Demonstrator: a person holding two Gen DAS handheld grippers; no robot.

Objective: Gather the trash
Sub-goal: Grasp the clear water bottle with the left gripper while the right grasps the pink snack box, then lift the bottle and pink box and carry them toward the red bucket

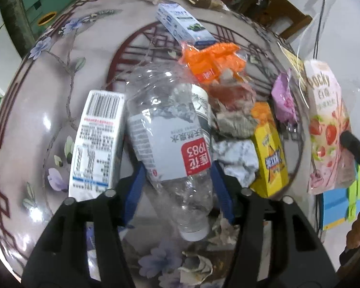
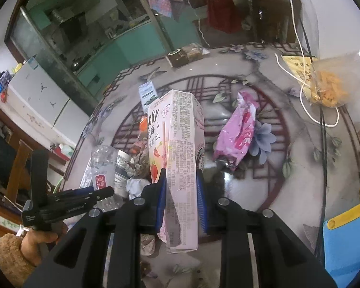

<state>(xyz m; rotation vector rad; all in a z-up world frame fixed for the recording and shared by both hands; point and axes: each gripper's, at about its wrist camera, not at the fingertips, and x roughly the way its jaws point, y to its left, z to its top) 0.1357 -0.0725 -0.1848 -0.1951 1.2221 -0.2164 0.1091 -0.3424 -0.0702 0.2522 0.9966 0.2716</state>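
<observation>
The right gripper (image 2: 181, 206), at the bottom centre of its own view, is clamped on a pink snack box (image 2: 180, 168), both blue pads pressed to its narrow sides and the box lifted clear of the table (image 2: 300, 182). In the left wrist view the left gripper (image 1: 177, 184) straddles a crushed clear water bottle (image 1: 172, 144) at lower centre; the blue fingers (image 1: 135, 187) stand at either flank of it, but I cannot tell whether they press on it or only bracket it. The bottle lies in the heap with its white cap toward the camera. Just left of it lies a white carton (image 1: 96, 141) with a barcode. To its right are crumpled white paper (image 1: 237, 160) and a yellow box (image 1: 271, 153); above it sits an orange wrapper (image 1: 211, 64), and in the upper centre a blue and white box (image 1: 182, 25). A pink wrapper (image 2: 237, 129) lies apart at centre right of the right wrist view, and a clear bag of orange snacks (image 2: 328, 86) rests at the upper right edge. By my reading the job is at an early stage: one box is in hand, perhaps the bottle next, and most of the litter is still spread on the table. No bin shows in either view. Count: one bottle, four boxes or cartons, two wrappers, at least two paper wads.
</observation>
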